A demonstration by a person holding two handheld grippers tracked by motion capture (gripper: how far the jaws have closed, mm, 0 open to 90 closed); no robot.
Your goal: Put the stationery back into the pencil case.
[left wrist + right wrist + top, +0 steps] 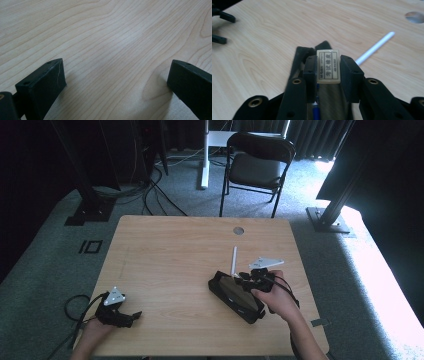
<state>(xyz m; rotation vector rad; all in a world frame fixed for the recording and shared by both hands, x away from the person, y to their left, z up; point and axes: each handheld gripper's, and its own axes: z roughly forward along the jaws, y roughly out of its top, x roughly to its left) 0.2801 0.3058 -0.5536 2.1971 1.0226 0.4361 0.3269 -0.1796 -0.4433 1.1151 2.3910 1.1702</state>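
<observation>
My right gripper (327, 73) is shut on a small white eraser (328, 65) with a printed label, its pads pressing on both sides. It hangs over an open black pencil case (299, 56) with a blue pen (316, 111) inside. In the high view the right gripper (248, 278) is over the far end of the pencil case (235, 297). A white pen (233, 261) lies on the table just beyond the case. At the table's front left, my left gripper (128, 318) rests open, and the left gripper (115, 80) has bare wood between its jaws.
The wooden table (175, 250) has a round cable hole (238, 230) near its far edge. A black folding chair (257, 167) stands behind the table. Cables trail off the left front corner. The left gripper's fingers (223, 17) show far off in the right gripper view.
</observation>
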